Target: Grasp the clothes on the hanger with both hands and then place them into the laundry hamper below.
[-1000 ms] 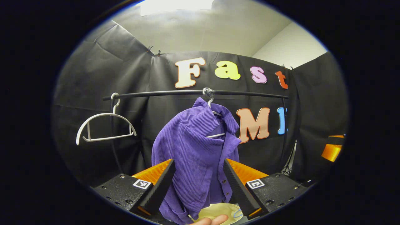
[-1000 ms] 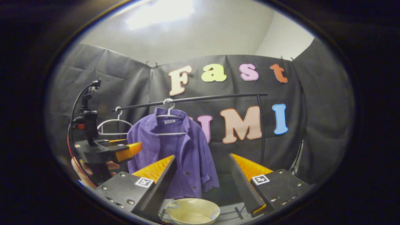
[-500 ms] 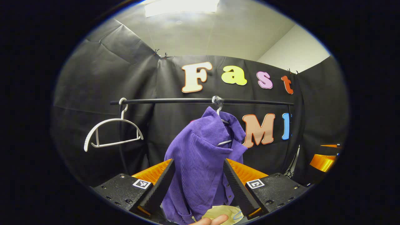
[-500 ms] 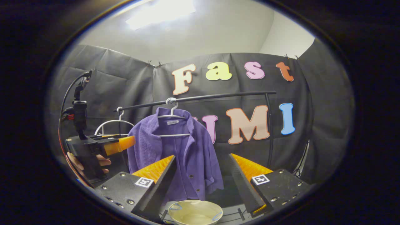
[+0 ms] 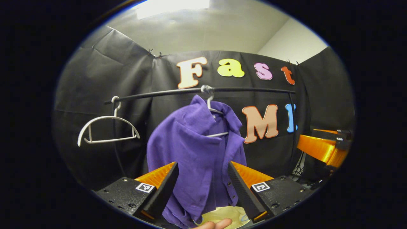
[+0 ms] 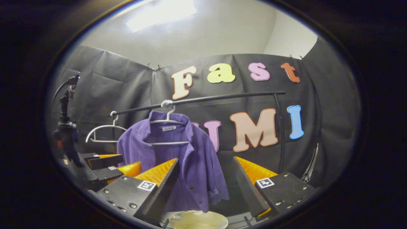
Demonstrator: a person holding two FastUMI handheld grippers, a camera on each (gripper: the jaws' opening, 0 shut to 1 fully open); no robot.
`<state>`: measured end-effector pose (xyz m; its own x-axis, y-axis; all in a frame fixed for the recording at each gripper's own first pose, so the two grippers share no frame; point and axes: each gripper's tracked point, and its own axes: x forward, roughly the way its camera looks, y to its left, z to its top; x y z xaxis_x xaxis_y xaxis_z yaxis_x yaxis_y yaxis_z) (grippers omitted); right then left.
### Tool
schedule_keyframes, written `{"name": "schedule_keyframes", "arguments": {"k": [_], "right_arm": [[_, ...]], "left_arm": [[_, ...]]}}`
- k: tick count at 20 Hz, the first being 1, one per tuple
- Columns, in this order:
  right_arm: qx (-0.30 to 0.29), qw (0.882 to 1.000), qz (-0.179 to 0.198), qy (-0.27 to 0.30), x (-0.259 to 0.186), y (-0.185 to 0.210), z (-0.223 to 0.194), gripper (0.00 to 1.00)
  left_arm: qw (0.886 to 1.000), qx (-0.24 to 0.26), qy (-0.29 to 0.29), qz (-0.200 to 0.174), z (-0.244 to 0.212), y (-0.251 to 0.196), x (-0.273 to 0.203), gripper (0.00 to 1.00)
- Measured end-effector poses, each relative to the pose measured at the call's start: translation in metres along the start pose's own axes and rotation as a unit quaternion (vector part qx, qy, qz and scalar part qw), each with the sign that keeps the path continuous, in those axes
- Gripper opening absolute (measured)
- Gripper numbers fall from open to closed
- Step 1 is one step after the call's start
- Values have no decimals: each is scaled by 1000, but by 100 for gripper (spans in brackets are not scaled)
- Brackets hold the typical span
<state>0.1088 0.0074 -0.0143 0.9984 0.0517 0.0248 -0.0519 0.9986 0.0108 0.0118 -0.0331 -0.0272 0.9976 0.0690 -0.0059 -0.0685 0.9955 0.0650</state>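
Left gripper spread wide, framing the hanging purple shirt without touching. Right gripper likewise parted, shirt ahead toward its left finger, hamper below.

rail: black bar running level across booth wall, post dropping at right end | spare hanger: white, empty, hanging near rail's left end, tilting slightly | ceiling light: glowing overhead | wall corner: pale, showing above the cloth
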Motion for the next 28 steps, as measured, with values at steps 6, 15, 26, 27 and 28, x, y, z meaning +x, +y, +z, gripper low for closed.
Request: {"name": "schedule_keyframes", "arguments": {"k": [6,15,26,27,28], "right_arm": [[0,998,60,18,64,14,-43,98],[14,992,118,37,127,12,-96,100],[-10,992,116,39,174,40,-106,99],[-10,992,122,39,179,47,-108,99],[-11,991,126,39,182,52,-111,98]], "left_arm": [[990,22,-35,135,-17,20,19,96],[975,66,-23,213,-54,15,39,99],[950,79,-41,300,-41,75,54,93],[952,70,-50,295,-39,75,56,85],[958,54,-47,279,-44,68,61,92]]}}
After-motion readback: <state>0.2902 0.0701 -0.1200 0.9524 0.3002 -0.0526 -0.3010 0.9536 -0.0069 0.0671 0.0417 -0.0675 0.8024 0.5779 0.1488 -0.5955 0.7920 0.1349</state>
